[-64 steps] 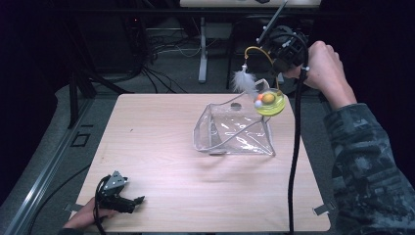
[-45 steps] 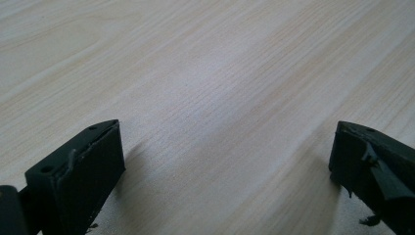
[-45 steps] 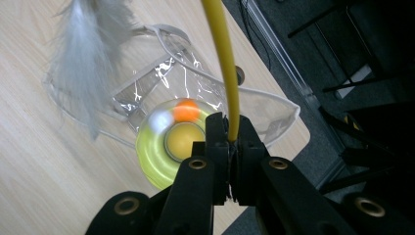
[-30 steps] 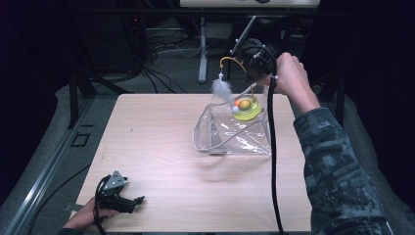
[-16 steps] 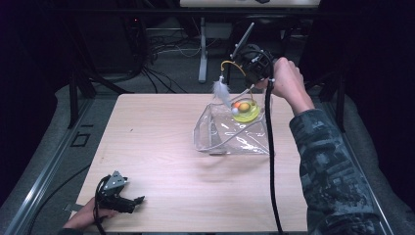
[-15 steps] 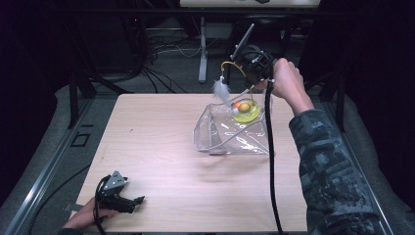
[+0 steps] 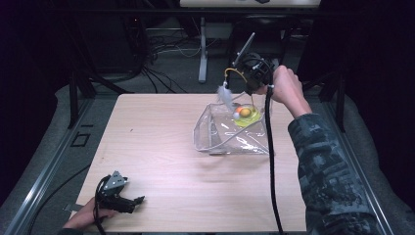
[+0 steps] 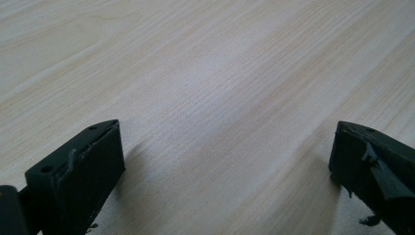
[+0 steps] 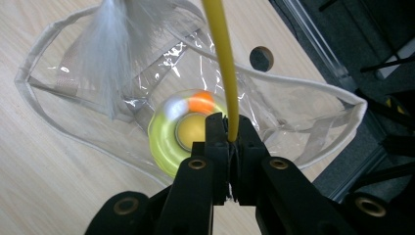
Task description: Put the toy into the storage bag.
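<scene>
Feather toy's yellow wand [image 9: 221, 63] pinched in right tool [image 9: 228, 142] over clear pouch's open rim [image 9: 313, 85]; left tool [image 8: 225, 161] spread on bare table [image 8: 205, 73].

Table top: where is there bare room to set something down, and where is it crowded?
The table is bare wood across its left half and along the near edge, between the left gripper and the clear bag. The far right is crowded: the right gripper dangles a feather toy over the bag.
</scene>
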A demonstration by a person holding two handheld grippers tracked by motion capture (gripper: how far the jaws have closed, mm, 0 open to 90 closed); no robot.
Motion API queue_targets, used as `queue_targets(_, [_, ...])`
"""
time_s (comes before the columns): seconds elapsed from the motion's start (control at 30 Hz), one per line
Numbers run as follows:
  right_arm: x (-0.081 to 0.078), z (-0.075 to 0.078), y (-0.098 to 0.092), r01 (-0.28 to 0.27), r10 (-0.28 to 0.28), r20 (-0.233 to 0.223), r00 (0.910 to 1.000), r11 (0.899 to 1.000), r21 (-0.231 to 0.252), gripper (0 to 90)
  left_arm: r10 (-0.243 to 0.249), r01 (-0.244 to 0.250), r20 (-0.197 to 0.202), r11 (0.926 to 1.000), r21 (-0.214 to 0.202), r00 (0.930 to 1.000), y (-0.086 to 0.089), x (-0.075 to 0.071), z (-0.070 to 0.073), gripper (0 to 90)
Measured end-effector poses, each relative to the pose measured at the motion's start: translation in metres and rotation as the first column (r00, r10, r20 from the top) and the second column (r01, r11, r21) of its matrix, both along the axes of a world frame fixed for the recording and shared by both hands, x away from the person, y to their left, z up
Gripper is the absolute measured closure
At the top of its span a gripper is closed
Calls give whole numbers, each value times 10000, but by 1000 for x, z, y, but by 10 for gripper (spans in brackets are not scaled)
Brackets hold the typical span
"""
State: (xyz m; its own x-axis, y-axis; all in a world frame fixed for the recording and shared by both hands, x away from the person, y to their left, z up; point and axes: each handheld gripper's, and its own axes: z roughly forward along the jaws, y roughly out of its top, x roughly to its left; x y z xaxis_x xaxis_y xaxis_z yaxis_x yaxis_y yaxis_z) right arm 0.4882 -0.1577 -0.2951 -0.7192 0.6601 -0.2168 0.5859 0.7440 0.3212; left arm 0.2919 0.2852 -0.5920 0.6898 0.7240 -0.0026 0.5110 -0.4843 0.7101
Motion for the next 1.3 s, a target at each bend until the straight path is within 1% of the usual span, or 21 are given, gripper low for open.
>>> queue_targets(0.07, [1, -4, -1, 18, -19, -62, 10000, 10000, -69, 875, -1, 1, 0, 10000, -1, 10000, 0, 0, 0, 0])
queue_targets(0.1, [1, -8, -2, 60, -60, -120, 9999, 10000, -28, 875, 1, -1, -2, 10000, -2, 10000, 0, 0, 0, 0])
queue_targets(0.13, [1, -8, -2, 60, -60, -120, 9999, 10000, -28, 875, 1, -1, -2, 10000, -2, 10000, 0, 0, 0, 0])
queue_targets(0.17, [1, -13, -4, 80, -80, -218, 9997, 10000, 3, 875, 3, -3, 0, 10000, -5, 10000, 0, 0, 0, 0])
queue_targets(0.2, [1, -13, -4, 80, -80, -218, 9997, 10000, 3, 875, 3, -3, 0, 10000, -5, 10000, 0, 0, 0, 0])
queue_targets(0.3, [2, -20, -7, 157, -156, -342, 9993, 9999, 30, 876, 2, -2, 0, 10000, -2, 10000, 0, 0, 0, 0])
queue_targets(0.43, [3, -35, -9, 190, -192, -639, 9978, 9998, -47, 879, 0, 0, 1, 10000, 0, 10000, 0, 0, 0, 0])
queue_targets(0.47, [3, -35, -9, 190, -192, -639, 9978, 9998, -47, 879, 1, -1, 0, 10000, -3, 10000, 0, 0, 0, 0])
queue_targets(0.5, [4, -40, -11, 209, -216, -780, 9967, 9997, -110, 879, 1, -1, 0, 10000, -2, 10000, 0, 0, 0, 0])
queue_targets(0.57, [5, -45, -13, 272, -279, -889, 9957, 9996, -93, 879, 0, 0, -2, 10000, 0, 10000, 0, 0, 0, 0])
queue_targets(0.6, [5, -45, -13, 272, -279, -889, 9957, 9996, -93, 879, 1, -1, 0, 10000, -1, 10000, 0, 0, 0, 0])
queue_targets(0.63, [6, -51, -14, 310, -317, -978, 9947, 9995, -90, 879, 3, -3, 1, 10000, -2, 10000, 0, 0, 0, 0])
queue_targets(0.67, [6, -51, -14, 310, -317, -978, 9947, 9995, -90, 879, 1, -1, 1, 10000, 0, 10000, 0, 0, 0, 0])
queue_targets(0.7, [6, -55, -16, 340, -345, -1101, 9933, 9994, -66, 879, 1, -1, 1, 10000, -1, 10000, 0, 0, 0, 0])
queue_targets(0.73, [6, -55, -16, 340, -345, -1101, 9933, 9994, -66, 879, -8, 8, 0, 10000, 9, 10000, 0, 0, 0, 0])
queue_targets(0.77, [7, -60, -17, 360, -359, -1201, 9921, 9994, -15, 879, 1, -1, 2, 10000, -2, 10000, 0, 0, 0, 0])
queue_targets(0.9, [8, -65, -18, 420, -428, -1376, 9896, 9991, -87, 879, -3, 3, -1, 10000, 6, 10000, 0, 0, 0, 0])
queue_targets(0.93, [8, -66, -18, 483, -501, -1526, 9870, 9987, -160, 879, 0, 0, -1, 10000, 2, 10000, 0, 0, 0, 0])
queue_targets(0.97, [8, -68, -19, 454, -461, -1523, 9873, 9989, -79, 879, 2, -2, 1, 10000, -3, 10000, 0, 0, 0, 0])
queue_targets(1.03, [8, -71, -19, 567, -593, -1673, 9841, 9982, -204, 880, -6, 6, -1, 10000, 7, 10000, 0, 0, 0, 0])
queue_targets(1.3, [9, -81, -17, 668, -714, -1871, 9797, 9973, -309, 879, -6, 6, -2, 10000, 8, 10000, 0, 0, 0, 0])
